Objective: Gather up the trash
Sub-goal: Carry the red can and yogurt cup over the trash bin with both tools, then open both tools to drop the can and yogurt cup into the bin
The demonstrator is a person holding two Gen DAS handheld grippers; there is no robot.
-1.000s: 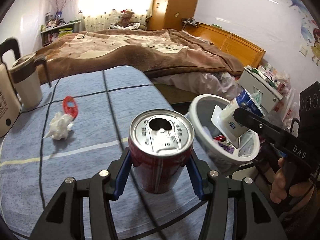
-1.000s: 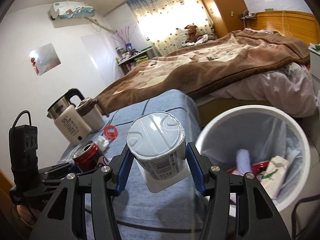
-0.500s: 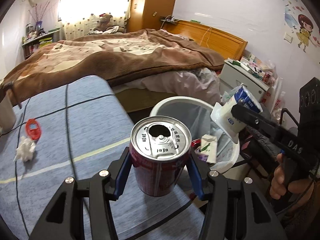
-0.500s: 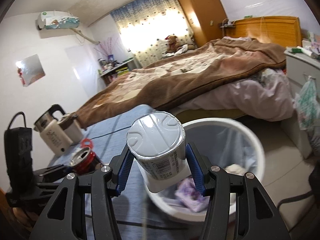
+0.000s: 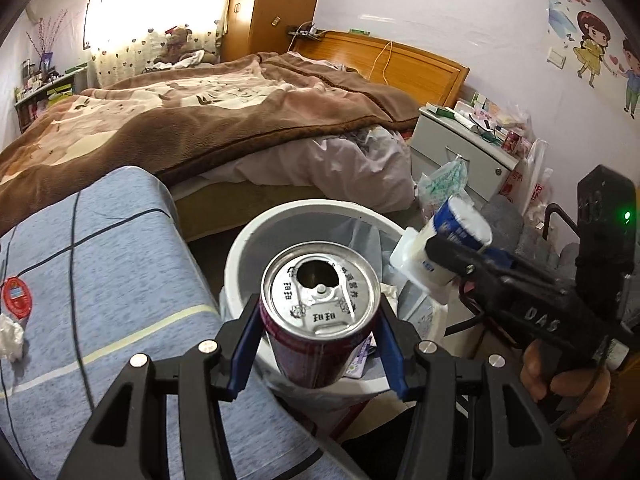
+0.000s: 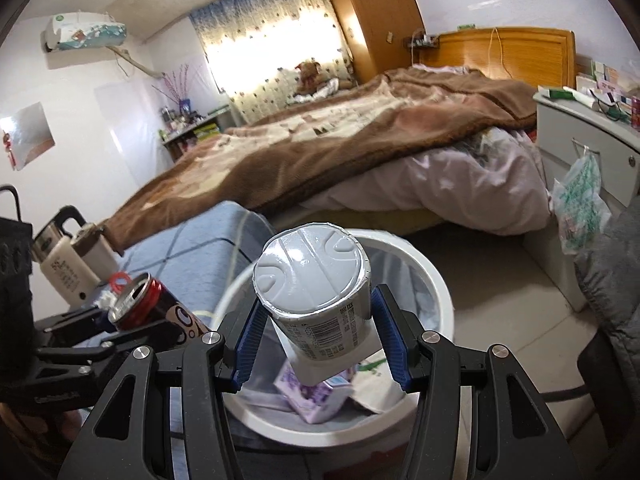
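Observation:
My left gripper (image 5: 318, 354) is shut on a red drink can (image 5: 320, 312) with an open silver top, held over the near rim of the white trash bin (image 5: 248, 240). My right gripper (image 6: 316, 346) is shut on a white yogurt cup (image 6: 316, 300), bottom toward the camera, held above the bin (image 6: 432, 280). The bin holds a purple carton (image 6: 312, 398) and paper scraps. The cup (image 5: 448, 248) also shows in the left wrist view, over the bin's right rim. The can (image 6: 148, 300) shows at the left of the right wrist view. A crumpled tissue (image 5: 10, 338) lies on the blue table.
The blue-clothed table (image 5: 100, 260) is left of the bin, with a red round item (image 5: 16, 294) and kettles (image 6: 68, 264) on it. A bed with a brown blanket (image 5: 200, 120) lies behind. A white nightstand (image 5: 460, 144) with a hanging plastic bag (image 6: 580, 196) stands right.
Both grippers have moved right, off the table. The can and the yogurt cup are now above the trash bin. Both stay gripped.

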